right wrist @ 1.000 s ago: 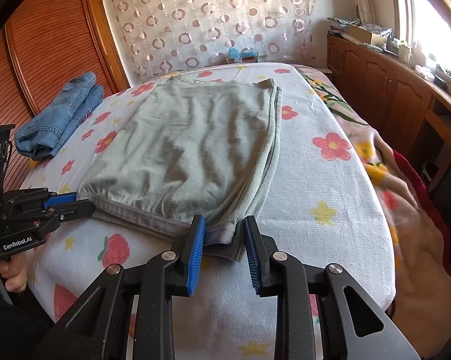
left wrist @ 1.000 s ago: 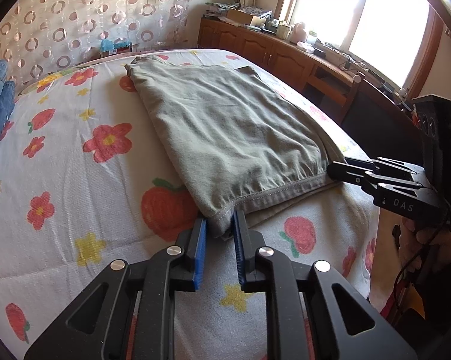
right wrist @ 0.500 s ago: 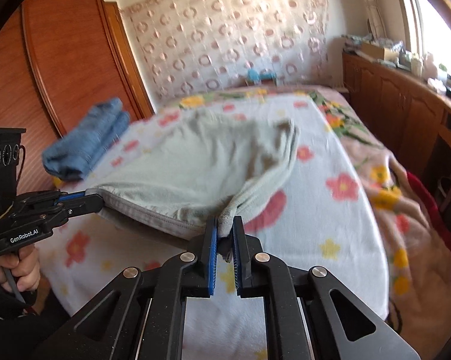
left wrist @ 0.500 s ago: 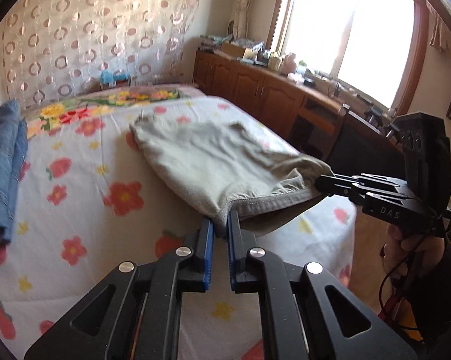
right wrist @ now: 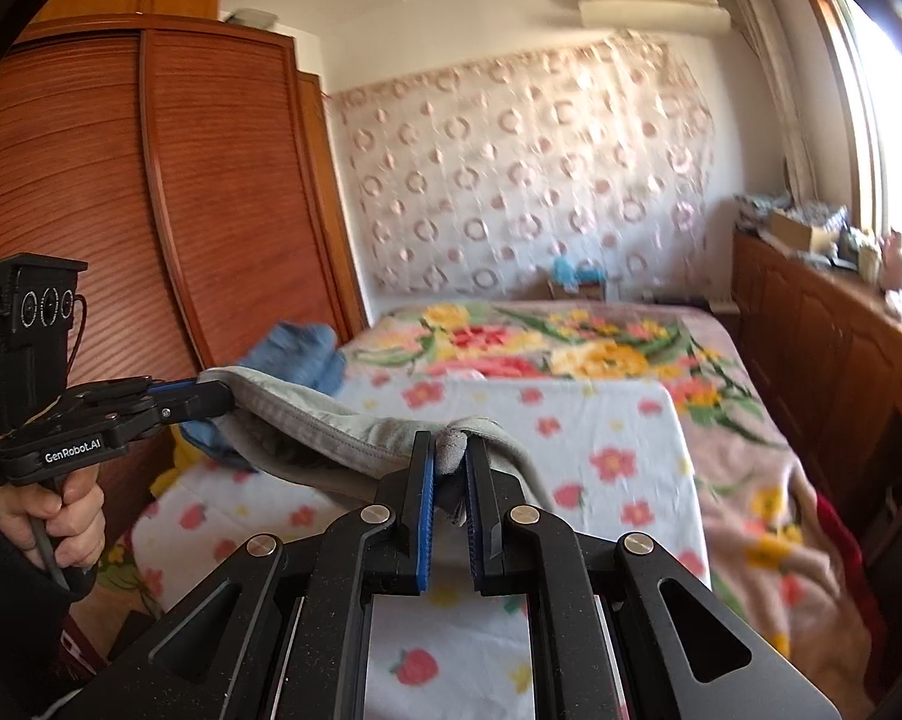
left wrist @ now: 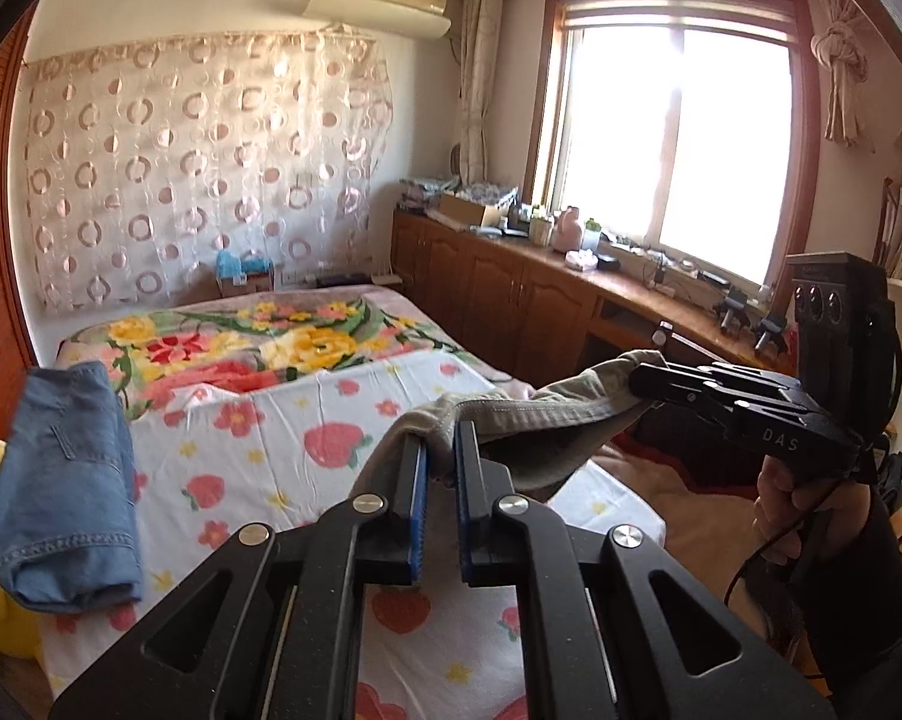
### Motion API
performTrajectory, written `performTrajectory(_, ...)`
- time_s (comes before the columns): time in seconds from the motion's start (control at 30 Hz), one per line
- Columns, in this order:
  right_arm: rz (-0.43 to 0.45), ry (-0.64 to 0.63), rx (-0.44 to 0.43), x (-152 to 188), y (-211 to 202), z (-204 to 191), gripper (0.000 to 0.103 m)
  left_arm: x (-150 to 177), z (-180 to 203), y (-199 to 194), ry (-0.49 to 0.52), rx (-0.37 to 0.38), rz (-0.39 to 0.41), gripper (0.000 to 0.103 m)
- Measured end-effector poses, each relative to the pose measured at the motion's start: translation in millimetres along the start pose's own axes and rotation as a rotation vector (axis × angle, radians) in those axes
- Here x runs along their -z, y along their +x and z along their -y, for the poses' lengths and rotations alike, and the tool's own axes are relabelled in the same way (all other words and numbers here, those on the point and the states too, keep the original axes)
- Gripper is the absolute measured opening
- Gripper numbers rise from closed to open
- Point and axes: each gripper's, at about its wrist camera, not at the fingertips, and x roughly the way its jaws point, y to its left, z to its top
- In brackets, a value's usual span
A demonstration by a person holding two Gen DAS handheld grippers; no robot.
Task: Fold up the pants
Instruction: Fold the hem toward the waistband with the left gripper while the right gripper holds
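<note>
Left wrist view: left gripper clamped on one corner of the grey pants, right gripper clamped on the other. Pants hang between them, lifted above the bed. Right wrist view: same grip, fabric pinched at right gripper, left gripper alongside. Folded jeans on bed's left edge.

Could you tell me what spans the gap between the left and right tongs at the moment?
The waistband edge of the grey pants hangs stretched between the left tongs and right tongs, seen from the right wrist.
</note>
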Motion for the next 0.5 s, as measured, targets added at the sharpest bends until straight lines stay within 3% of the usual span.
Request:
performTrajectory(0.17, 0.036, -0.036, -0.034, -17, -14, -15, 0.009, -14, -11, -15, 0.007, -0.032, 0.044, 0.009)
performTrajectory(0.3, 0.029, -0.057, -0.049, -21, 0, -16, 0.009, -12, -30, -5, -0.003, -0.066, 0.032, 0.009)
performTrajectory(0.5, -0.052, -0.073, -0.051, -32, 70, 1, 0.009, -3, -75, 48, -0.041, -0.099, -0.027, 0.009)
